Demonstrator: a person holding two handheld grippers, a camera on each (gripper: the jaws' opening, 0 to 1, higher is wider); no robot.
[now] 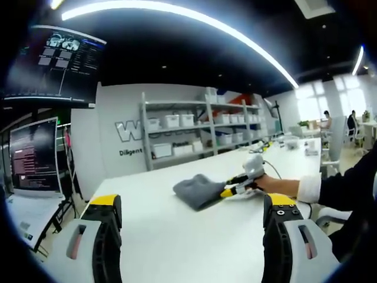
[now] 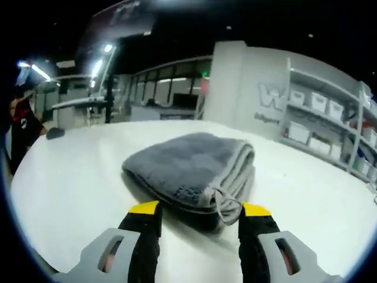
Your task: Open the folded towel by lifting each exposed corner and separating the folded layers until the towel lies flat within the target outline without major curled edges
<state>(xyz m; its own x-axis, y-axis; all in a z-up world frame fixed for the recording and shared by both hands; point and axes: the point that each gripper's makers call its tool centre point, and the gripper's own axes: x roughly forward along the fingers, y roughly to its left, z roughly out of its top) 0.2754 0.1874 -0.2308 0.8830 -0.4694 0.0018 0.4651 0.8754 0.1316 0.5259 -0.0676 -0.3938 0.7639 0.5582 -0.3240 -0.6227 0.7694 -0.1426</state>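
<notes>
Left gripper view: left tool, yellow-tipped jaws spread, nothing between them, held over the white bench. Grey towel, folded, lies mid-bench ahead. Right tool enters from the right, tips at the towel's near edge, a hand behind it. Shelving with white bins stands against the far wall; monitors at left.

Right gripper view: right tool, jaws released and apart, flanking the towel's near corner, which lies between the tips on the bench; contact cannot be told.
</notes>
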